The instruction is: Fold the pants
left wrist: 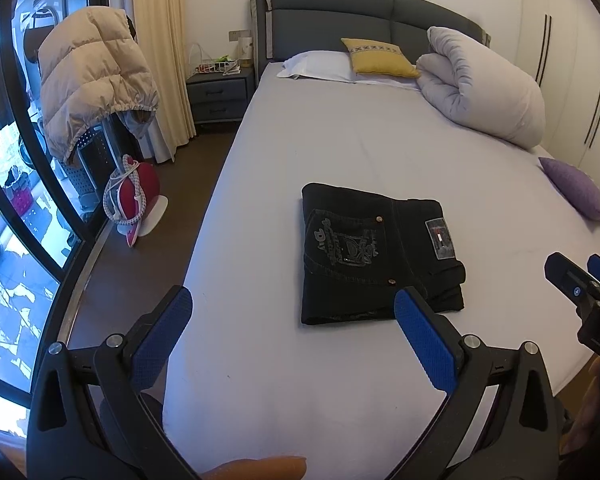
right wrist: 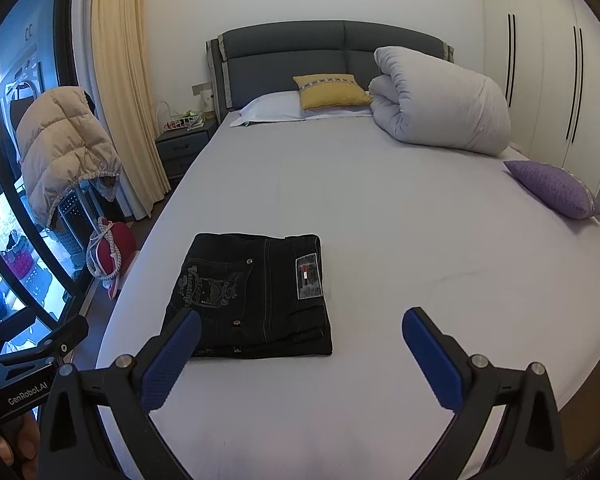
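Observation:
Black pants point(left wrist: 376, 256) lie folded into a compact square on the bed's grey sheet point(left wrist: 340, 152), back pocket embroidery and waist label facing up. They also show in the right wrist view point(right wrist: 252, 300). My left gripper point(left wrist: 294, 306) is open and empty, held above the sheet just in front of the pants. My right gripper point(right wrist: 302, 330) is open and empty, held above the sheet near the pants' front edge. The right gripper shows at the right edge of the left wrist view point(left wrist: 580, 280). The left gripper's body shows at the lower left of the right wrist view point(right wrist: 32, 364).
A rolled white duvet point(right wrist: 440, 100), a yellow cushion point(right wrist: 328, 90) and a white pillow point(right wrist: 272, 110) lie at the headboard. A purple cushion point(right wrist: 552, 188) lies at the bed's right edge. A nightstand point(left wrist: 218, 94), a jacket-draped chair point(left wrist: 92, 76) and a red iron point(left wrist: 134, 196) stand left of the bed.

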Available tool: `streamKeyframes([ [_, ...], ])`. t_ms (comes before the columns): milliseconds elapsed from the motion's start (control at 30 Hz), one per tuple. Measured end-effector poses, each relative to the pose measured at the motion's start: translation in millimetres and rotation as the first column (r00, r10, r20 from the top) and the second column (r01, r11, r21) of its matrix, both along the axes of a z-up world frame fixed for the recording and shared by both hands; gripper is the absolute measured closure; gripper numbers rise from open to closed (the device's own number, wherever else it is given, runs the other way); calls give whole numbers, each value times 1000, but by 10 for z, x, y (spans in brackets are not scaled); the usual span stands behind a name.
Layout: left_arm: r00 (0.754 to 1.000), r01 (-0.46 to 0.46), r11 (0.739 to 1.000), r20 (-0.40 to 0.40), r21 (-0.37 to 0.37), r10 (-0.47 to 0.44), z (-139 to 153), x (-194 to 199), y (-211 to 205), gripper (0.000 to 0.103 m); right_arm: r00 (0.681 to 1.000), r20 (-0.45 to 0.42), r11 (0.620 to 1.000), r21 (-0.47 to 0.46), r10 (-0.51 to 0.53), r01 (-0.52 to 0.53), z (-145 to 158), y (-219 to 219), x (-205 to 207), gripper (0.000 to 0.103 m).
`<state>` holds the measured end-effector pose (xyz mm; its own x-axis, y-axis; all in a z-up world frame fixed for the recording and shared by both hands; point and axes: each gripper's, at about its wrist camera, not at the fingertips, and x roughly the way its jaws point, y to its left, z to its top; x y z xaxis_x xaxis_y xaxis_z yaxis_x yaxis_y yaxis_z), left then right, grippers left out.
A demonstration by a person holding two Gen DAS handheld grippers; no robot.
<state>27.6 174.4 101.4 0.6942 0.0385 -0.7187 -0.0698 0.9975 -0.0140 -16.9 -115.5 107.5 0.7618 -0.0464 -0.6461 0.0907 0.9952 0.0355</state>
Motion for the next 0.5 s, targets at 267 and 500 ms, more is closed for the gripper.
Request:
streamKeyframes([
  [267, 1000, 0, 1000, -4, -8, 0, -18, 5, 10, 0, 1000, -7, 1000, -1, 6, -6, -24, 23, -2, 0],
  [500, 1000, 3, 1000, -6, -12, -3, -29, -2, 1, 0, 1000, -13, 1000, -2, 8, -8, -42, 32, -8, 0],
])
